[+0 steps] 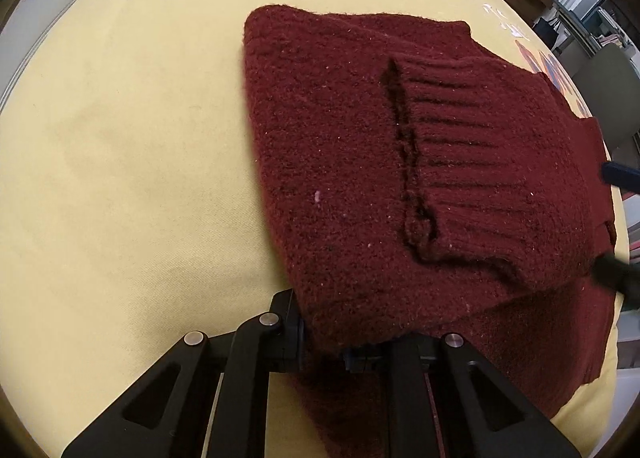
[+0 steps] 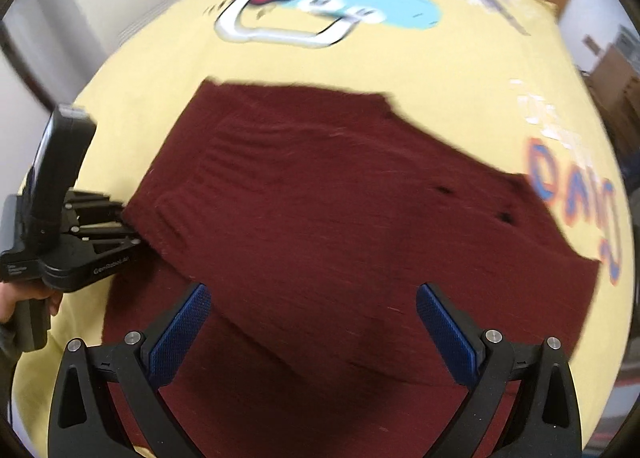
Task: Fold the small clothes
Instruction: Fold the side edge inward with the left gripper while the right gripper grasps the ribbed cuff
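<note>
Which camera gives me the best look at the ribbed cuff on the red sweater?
The left wrist view. There the ribbed cuff lies sharp and close on top of the folded sweater, every rib distinct. The right wrist view is motion-blurred: the cuff shows only as faint ridges near the left edge.

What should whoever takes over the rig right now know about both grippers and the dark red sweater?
Left gripper: shut on the near edge of the dark red knitted sweater.
Right gripper: open, holding nothing, above the sweater.
Sweater lies on the yellow printed cloth, a ribbed-cuff sleeve already folded across the body.
Left: probably grip a second edge with the right, then fold the body over.
</note>
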A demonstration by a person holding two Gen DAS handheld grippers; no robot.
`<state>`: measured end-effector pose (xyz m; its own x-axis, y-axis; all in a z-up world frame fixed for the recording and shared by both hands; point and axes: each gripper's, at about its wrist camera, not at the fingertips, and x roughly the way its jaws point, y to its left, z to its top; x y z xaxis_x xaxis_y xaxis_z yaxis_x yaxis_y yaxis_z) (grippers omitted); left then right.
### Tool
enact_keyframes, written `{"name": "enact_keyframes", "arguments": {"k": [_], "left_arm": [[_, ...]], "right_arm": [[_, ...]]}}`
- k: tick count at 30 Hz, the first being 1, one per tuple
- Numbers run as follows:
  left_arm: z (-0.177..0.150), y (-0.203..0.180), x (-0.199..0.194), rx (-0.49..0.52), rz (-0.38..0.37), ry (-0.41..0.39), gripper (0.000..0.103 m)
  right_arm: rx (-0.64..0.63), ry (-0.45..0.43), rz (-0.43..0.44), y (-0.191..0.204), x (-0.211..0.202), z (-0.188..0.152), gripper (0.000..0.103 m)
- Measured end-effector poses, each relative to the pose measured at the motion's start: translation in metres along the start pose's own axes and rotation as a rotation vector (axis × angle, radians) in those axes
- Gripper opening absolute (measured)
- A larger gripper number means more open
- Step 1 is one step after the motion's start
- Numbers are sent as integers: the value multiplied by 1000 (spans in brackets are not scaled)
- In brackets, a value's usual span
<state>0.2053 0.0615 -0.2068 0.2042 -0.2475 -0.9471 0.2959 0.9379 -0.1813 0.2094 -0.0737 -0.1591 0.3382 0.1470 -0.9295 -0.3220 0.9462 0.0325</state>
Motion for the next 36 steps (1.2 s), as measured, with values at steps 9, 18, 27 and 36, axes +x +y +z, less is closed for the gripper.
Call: {"name": "enact_keyframes", "arguments": {"k": [9,18,27,36], "left_arm": [[15,1,10,11,0,13,11],[19,0,9,7,-6,19,11],[21,0,9,6,-7,19,11],[20,-3,10,1,3,9,11]], "right_arm": [[-148,41,-4,43,41,22,102],[-166,92,6,47,66,22,62],[75,-16,100,-32,20,13,17],[297,-90,116,-118,-26,-20,17]]}}
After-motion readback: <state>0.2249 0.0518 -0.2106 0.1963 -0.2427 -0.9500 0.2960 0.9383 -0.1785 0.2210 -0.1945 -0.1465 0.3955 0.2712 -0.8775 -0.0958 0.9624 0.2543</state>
